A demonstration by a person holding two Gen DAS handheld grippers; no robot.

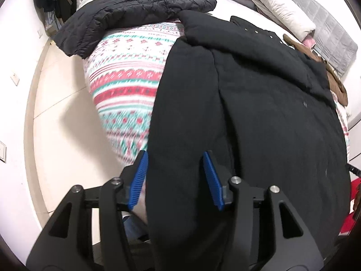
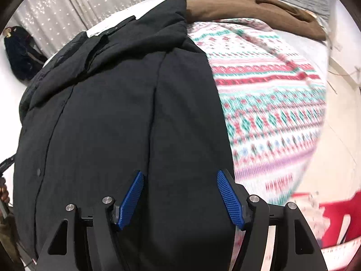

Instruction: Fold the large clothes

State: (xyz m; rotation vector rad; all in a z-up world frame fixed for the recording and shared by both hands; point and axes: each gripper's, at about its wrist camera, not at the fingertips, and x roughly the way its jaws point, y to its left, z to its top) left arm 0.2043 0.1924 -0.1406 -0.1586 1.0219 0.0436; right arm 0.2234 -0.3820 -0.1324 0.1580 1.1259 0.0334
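Coat spread flat along bed, hem nearest, sides already turned in. Left gripper and right gripper both parted, empty, poised over hem corners. Best pinched through all layers, level with each other, then lifted together toward collar. Bed edge close on left; brown garment and black jacket crowd far end.
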